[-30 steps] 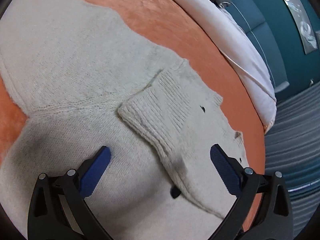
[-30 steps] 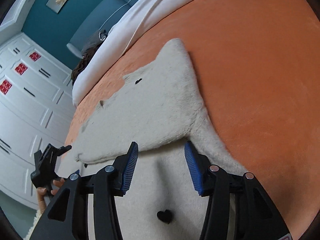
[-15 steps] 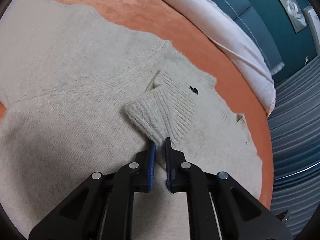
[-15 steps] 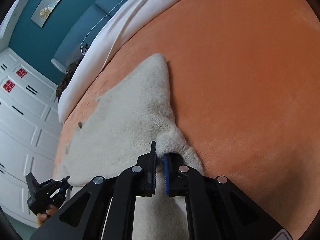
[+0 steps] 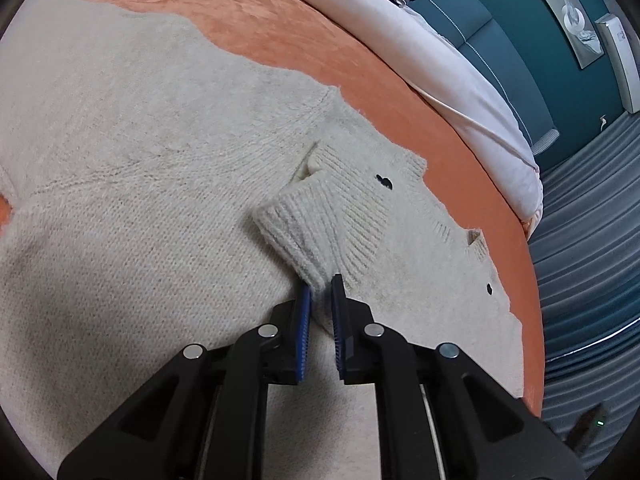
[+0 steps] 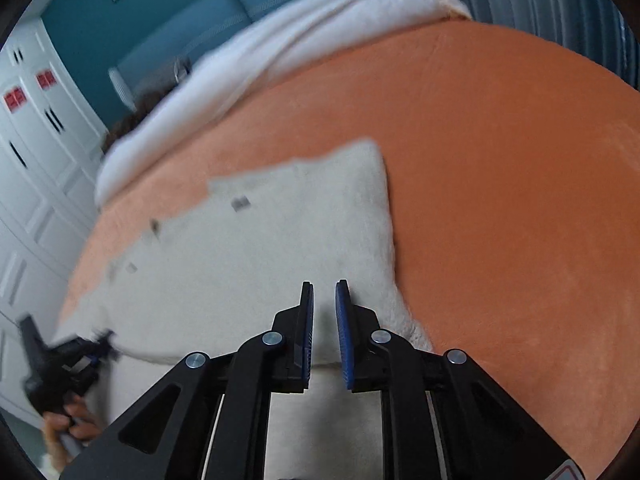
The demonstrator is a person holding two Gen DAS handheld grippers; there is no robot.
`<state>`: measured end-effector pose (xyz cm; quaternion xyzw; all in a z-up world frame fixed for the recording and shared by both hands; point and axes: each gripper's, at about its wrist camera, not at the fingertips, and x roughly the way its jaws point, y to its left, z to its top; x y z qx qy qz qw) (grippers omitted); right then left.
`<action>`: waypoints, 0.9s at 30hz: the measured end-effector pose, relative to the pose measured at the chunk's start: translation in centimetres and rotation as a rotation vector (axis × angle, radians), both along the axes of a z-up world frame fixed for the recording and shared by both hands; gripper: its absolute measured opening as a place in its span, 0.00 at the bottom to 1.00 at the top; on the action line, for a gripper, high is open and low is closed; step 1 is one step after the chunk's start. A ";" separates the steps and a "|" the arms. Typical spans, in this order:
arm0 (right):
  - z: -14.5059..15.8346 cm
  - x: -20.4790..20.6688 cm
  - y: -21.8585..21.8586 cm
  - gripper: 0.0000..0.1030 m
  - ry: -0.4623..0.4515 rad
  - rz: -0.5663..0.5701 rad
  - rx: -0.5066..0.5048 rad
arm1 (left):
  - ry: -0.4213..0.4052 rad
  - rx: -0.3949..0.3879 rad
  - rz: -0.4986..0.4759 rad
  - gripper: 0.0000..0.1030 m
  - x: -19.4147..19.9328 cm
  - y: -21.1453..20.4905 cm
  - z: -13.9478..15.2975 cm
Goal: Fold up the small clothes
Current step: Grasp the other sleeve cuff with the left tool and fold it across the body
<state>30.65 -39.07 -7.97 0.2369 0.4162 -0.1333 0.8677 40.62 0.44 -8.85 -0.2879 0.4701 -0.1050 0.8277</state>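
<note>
A cream knitted sweater (image 5: pixel 160 168) lies spread on an orange bedspread (image 5: pixel 280 28). One sleeve is folded across the body, its ribbed cuff (image 5: pixel 320 224) pointing at me. My left gripper (image 5: pixel 320 286) is shut on the near corner of that cuff. In the blurred right wrist view the sweater (image 6: pixel 260 240) reaches to a corner near the middle of the bedspread (image 6: pixel 500 200). There my right gripper (image 6: pixel 324 286) is shut on a pinch of the sweater's edge. The left gripper (image 6: pixel 100 346) also shows at the lower left of that view, held by a hand (image 6: pixel 64 428).
A white duvet (image 5: pixel 440 64) lies bunched along the far side of the bed, below a teal padded headboard (image 5: pixel 472 12). White wardrobe doors (image 6: pixel 28 184) stand to the left in the right wrist view. Grey-blue curtains (image 5: pixel 588 248) hang past the bed's right edge.
Both grippers went from open to shut, the left on the sleeve cuff, the right on the sweater's edge. Since then the right gripper has shifted sideways and rolled with the fabric; its view is blurred.
</note>
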 end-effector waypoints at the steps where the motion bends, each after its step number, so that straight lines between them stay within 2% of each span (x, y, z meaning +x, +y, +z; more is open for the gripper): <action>1: -1.5 0.1 0.0 0.01 0.036 -0.003 -0.003 | 0.001 -0.015 0.001 0.11 -0.1 0.2 0.1; 2: -0.7 -0.6 0.4 0.03 -0.007 -0.026 -0.015 | 0.000 -0.040 0.003 0.11 -0.4 0.8 0.2; 3: 0.3 -1.0 1.0 0.12 -0.014 -0.024 -0.016 | -0.006 -0.072 0.005 0.12 -0.8 1.6 0.6; 5: 2.2 -3.0 3.6 0.16 -0.081 0.025 -0.002 | -0.038 -0.097 0.033 0.14 -1.6 4.0 1.6; 7: 2.7 -4.7 6.4 0.26 -0.102 0.098 -0.041 | -0.064 -0.111 0.094 0.36 -2.4 8.4 2.4; 9: 2.2 -6.4 9.5 0.35 -0.103 0.170 -0.115 | -0.065 -0.073 0.195 0.48 -2.7 13.5 3.0; 10: 1.5 -7.1 10.9 0.38 -0.093 0.208 -0.141 | -0.061 -0.049 0.253 0.51 -2.8 16.5 3.3; 13: -0.9 -8.1 12.8 0.43 -0.028 0.260 -0.178 | -0.037 0.034 0.447 0.56 -2.5 26.4 3.9; 14: -1.0 -8.2 13.3 0.45 -0.034 0.257 -0.212 | -0.032 0.073 0.513 0.56 -2.3 29.8 4.1; 16: -1.2 -7.6 13.5 0.57 -0.026 0.276 -0.213 | -0.002 0.125 0.612 0.56 -1.7 34.9 3.9; 17: -1.4 -8.0 13.6 0.59 -0.027 0.281 -0.211 | 0.020 0.122 0.652 0.56 -1.3 37.3 3.6; 19: -1.6 -8.9 13.6 0.62 -0.042 0.285 -0.205 | 0.049 0.051 0.702 0.56 -0.7 40.4 2.5; 21: -1.8 -9.3 13.3 0.62 -0.052 0.283 -0.189 | 0.043 -0.017 0.741 0.54 -0.4 41.8 2.0; 23: -2.0 -9.3 13.1 0.63 -0.063 0.281 -0.176 | 0.049 -0.007 0.736 0.40 0.6 41.9 2.2; 24: -2.1 -9.3 13.0 0.63 -0.066 0.279 -0.173 | 0.049 -0.019 0.705 0.09 1.4 41.9 2.4; 25: -2.2 -9.3 13.1 0.63 -0.067 0.279 -0.174 | 0.051 -0.037 0.674 0.09 2.1 41.4 2.7; 27: -2.3 -9.2 13.1 0.64 -0.070 0.279 -0.176 | -0.017 -0.016 0.653 0.08 2.5 39.5 5.1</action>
